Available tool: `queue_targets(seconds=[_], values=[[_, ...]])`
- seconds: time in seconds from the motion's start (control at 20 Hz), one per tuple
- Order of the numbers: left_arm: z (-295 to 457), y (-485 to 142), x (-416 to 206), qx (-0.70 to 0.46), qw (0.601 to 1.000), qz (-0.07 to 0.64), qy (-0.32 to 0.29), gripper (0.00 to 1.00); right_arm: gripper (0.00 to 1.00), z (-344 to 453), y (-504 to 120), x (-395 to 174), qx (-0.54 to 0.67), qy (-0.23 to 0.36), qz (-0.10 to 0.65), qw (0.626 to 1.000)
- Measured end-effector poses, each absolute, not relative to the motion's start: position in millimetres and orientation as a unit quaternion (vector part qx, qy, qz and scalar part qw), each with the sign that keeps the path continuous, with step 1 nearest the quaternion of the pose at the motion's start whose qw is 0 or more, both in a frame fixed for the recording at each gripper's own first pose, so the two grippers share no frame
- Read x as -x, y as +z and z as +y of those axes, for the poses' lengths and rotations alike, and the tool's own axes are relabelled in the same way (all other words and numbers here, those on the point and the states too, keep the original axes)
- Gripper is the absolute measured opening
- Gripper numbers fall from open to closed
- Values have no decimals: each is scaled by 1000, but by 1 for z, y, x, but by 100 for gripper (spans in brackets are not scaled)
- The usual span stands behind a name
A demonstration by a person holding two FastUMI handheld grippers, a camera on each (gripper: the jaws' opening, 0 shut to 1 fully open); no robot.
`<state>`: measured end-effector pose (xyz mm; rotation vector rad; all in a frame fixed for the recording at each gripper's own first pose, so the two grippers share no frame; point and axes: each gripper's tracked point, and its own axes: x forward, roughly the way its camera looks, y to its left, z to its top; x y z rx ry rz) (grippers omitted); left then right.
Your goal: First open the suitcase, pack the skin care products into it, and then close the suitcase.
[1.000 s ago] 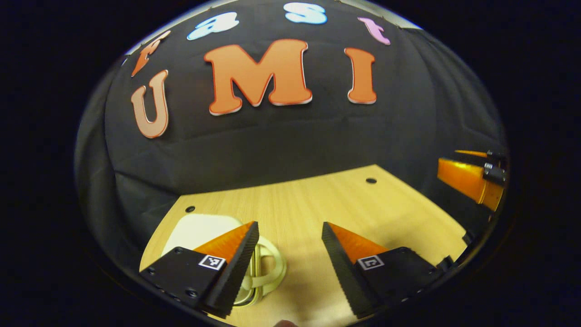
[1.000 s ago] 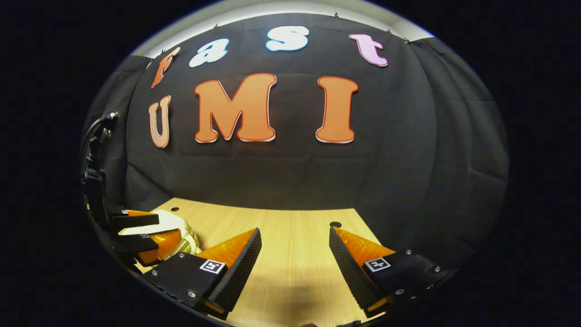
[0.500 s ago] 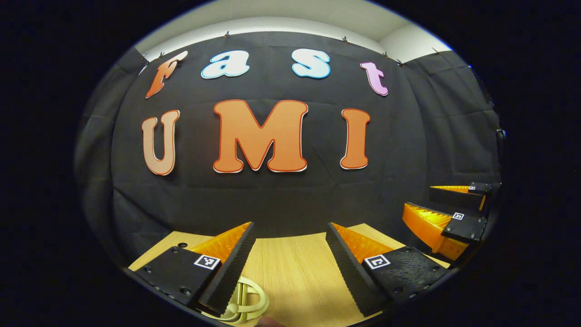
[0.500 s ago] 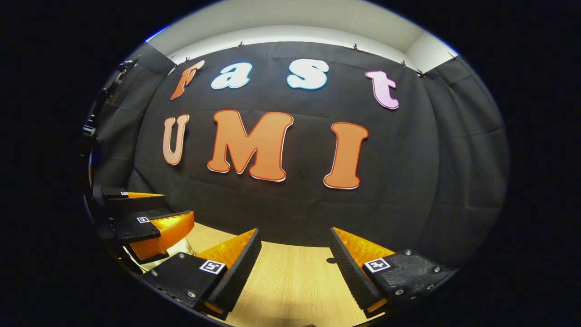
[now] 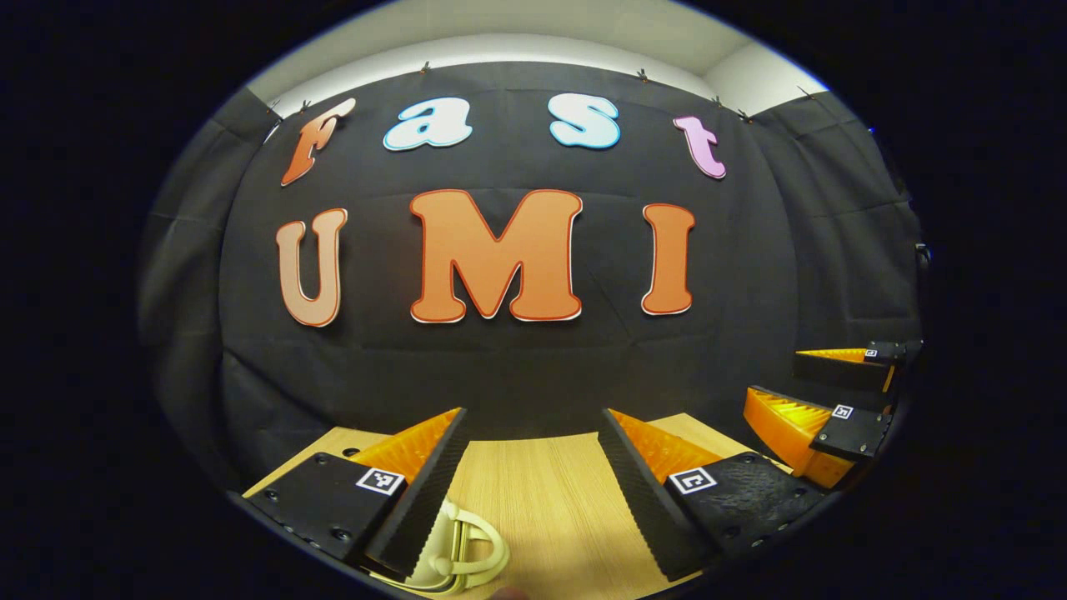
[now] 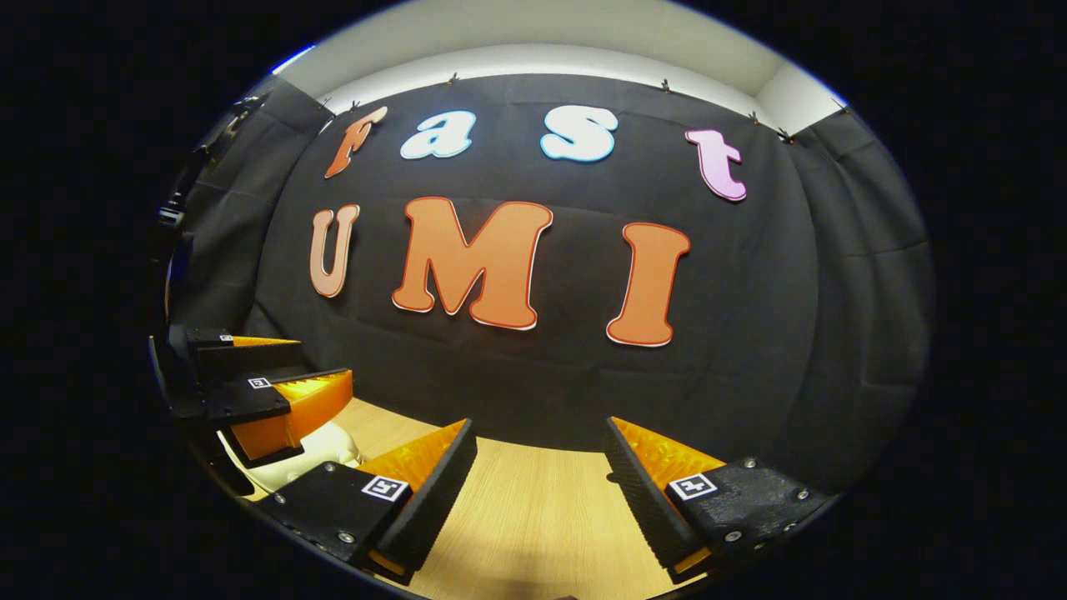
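Pale wood grain marked the table (image 5: 533, 500), which ran from the grippers back to the black cloth wall (image 5: 517, 367). The suitcase (image 5: 454, 550), a small cream-coloured case with a looped handle, lay on the table at its near left edge. In the left gripper view the left gripper (image 5: 532, 433) hung above the table with its jaws spread wide and nothing between them; its left finger (image 5: 417, 492) stood over the suitcase handle, hiding part of it, and whether it touched the handle could not be told. In that view the right gripper (image 5: 813, 392) showed farther off, to the right of the suitcase, its two fingers apart and empty.

In the right gripper view the right gripper (image 6: 540, 442) also stood wide apart over bare table (image 6: 533, 517), holding nothing. To its left the left gripper (image 6: 292, 367) showed with its jaws parted just above the suitcase (image 6: 317, 450), of which only a rounded cream corner peeked out beneath the fingers. No skin care product could be made out near the suitcase.
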<state>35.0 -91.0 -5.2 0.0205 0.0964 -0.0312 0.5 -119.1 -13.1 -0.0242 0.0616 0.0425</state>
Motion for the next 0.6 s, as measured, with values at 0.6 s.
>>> queue_targets(seconds=[0.6], values=[[-53, 4, -22, -31, 999, 32, -21, 99, 98, -95, 6, 3, 49, -5, 12, 999]])
